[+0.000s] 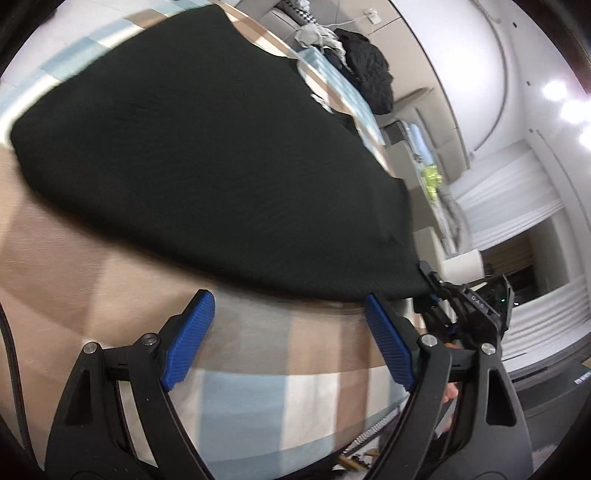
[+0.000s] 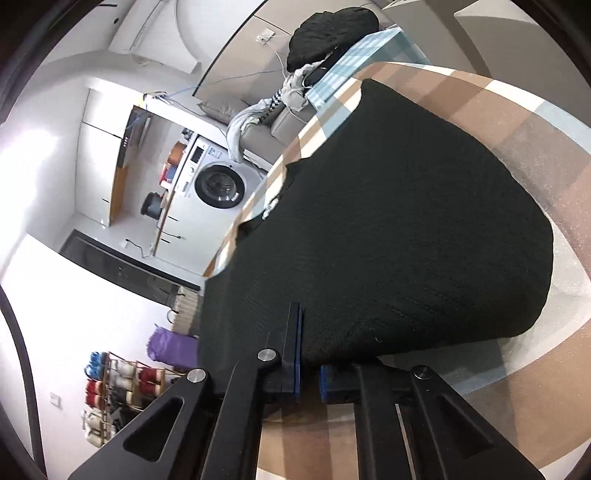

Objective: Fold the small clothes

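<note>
The right gripper (image 2: 308,354) jaws clamp the near corner of the black garment (image 2: 399,229) for folding, while the left gripper (image 1: 291,339) jaws stand wide just short of its hem.

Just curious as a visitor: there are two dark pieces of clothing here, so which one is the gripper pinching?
The flat black garment spread on the checked cloth; the right gripper pinches its near edge. The crumpled black pile lies untouched far behind.
</note>
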Demonstrator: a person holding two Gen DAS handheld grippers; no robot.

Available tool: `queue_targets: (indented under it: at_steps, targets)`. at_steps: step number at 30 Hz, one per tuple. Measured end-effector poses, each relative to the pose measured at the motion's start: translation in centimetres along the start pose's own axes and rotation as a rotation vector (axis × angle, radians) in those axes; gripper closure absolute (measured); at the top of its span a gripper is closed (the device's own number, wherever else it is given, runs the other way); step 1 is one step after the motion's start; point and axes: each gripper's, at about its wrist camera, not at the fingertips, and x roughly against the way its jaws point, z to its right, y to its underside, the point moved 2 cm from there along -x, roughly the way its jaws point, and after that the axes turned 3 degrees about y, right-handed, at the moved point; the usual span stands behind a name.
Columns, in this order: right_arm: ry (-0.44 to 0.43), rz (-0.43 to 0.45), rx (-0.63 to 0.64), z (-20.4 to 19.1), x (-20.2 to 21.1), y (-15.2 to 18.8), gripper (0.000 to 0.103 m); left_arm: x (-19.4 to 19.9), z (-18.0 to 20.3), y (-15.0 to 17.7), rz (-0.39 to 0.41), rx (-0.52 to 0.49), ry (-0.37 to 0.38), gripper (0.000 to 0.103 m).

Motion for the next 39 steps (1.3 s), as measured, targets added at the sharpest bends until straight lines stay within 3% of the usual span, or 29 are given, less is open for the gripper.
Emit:
queue_targets:
  at_steps: [5, 9, 12, 17, 19, 21, 26, 31, 36, 38, 39]
  targets:
    - [-0.047, 0.019, -0.012, -0.7, 0.6, -0.6, 0.096, -2.4, 1.0, -1.1, 0.007, 0.011, 0.028, 0.022]
    - [-0.037, 0.021, 0.01, -0.8, 0.9, -0.8, 0.096, -2.0, 0.8, -2.9, 0.176, 0.006, -0.141, 0.024]
    - [-0.022, 0.005, 0.006, -0.2, 0.7, -0.5, 0.096, -1.3, -0.2, -4.3, 0.255, 0.028, -0.219, 0.028]
    - [0.025, -0.023, 0.016, 0.7, 0.3, 0.1, 0.096, -0.3, -2.5, -6.2, 0.318, 0.132, -0.25, 0.055]
    - [0.054, -0.033, 0.019, 1.2, 0.3, 0.5, 0.095, -0.1, -3.6, -6.8, 0.332, 0.162, -0.271, 0.077]
    - [0.079, -0.042, 0.01, 1.7, 0.4, 0.6, 0.094, 0.5, -4.6, -7.3, 0.341, 0.166, -0.292, 0.09]
    - [0.163, 0.0, 0.005, 2.9, 1.6, 0.6, 0.076, 0.7, -4.2, -7.2, 0.356, 0.129, -0.299, 0.094]
    - [0.22, 0.047, -0.032, 4.3, 2.5, -0.2, 0.066, 1.2, -4.2, -7.0, 0.356, 0.116, -0.293, 0.095]
    - [0.21, 0.066, -0.119, 5.6, 1.7, -1.2, 0.068, 1.6, -4.0, -6.5, 0.359, 0.102, -0.292, 0.096]
    - [0.226, 0.093, -0.132, 5.7, 1.8, -1.4, 0.088, 2.0, -3.7, -6.2, 0.366, 0.088, -0.292, 0.096]
    - [0.226, 0.105, -0.129, 5.7, 1.9, -1.3, 0.091, 2.3, -3.5, -5.8, 0.368, 0.079, -0.294, 0.096]
